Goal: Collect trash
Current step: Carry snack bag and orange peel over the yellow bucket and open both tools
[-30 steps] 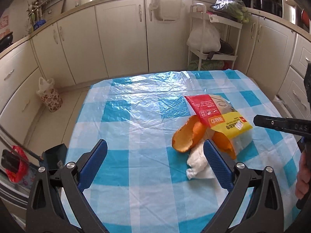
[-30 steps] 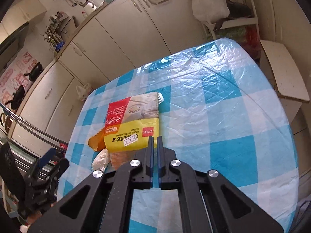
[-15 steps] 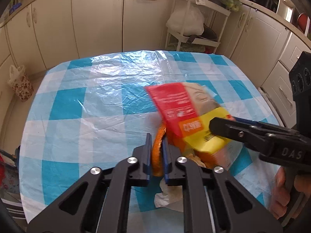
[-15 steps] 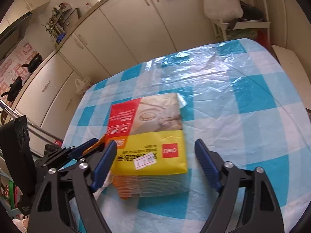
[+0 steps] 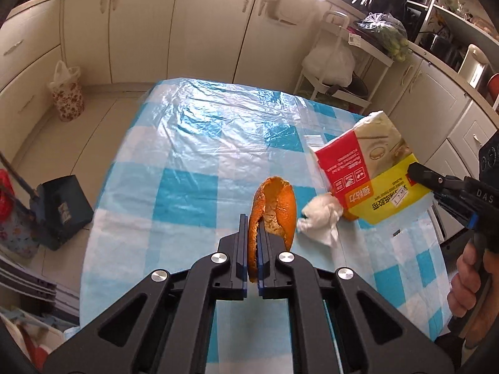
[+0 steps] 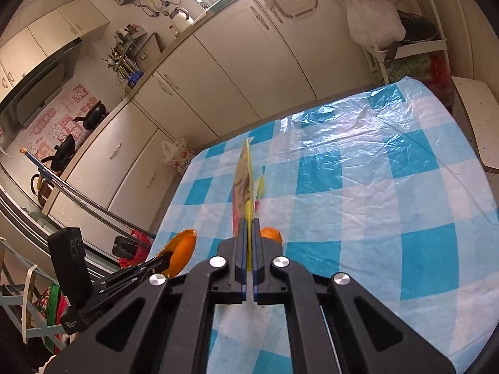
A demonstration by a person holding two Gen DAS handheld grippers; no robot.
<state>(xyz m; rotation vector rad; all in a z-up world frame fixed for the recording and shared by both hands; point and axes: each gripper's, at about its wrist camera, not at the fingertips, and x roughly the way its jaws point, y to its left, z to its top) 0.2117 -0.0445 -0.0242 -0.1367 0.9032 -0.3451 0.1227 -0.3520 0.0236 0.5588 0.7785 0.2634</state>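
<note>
Lifted since half a second ago: orange peel [image 5: 274,208] now clear of the table [image 5: 187,162], raised in the left gripper [image 5: 253,227]; red-and-yellow wrapper [image 5: 368,171] likewise hoisted off the cloth, tilted in the air at the right side. Jaws of the left gripper closed tight on the lower edge of the peel, curled rind standing upright above the blue pads. Right gripper [image 6: 248,230] clamped on the yellow end of the wrapper, seen edge-on in the right wrist view as a thin upright sheet [image 6: 244,174] rising from between the pressed-together pads. Crumpled white tissue [image 5: 321,221] left lying on the blue-and-white checked cloth, between peel and wrapper, just below the wrapper's lower corner. Second piece of orange peel [image 6: 270,233] resting on the cloth just beside the right gripper's fingers. Peel in the left gripper visible again at lower left of the right wrist view [image 6: 182,249]. Dark dustpan [image 5: 60,208] standing on the floor off the table's left edge; floral bag [image 5: 67,93] against the cream cabinets further back.
</note>
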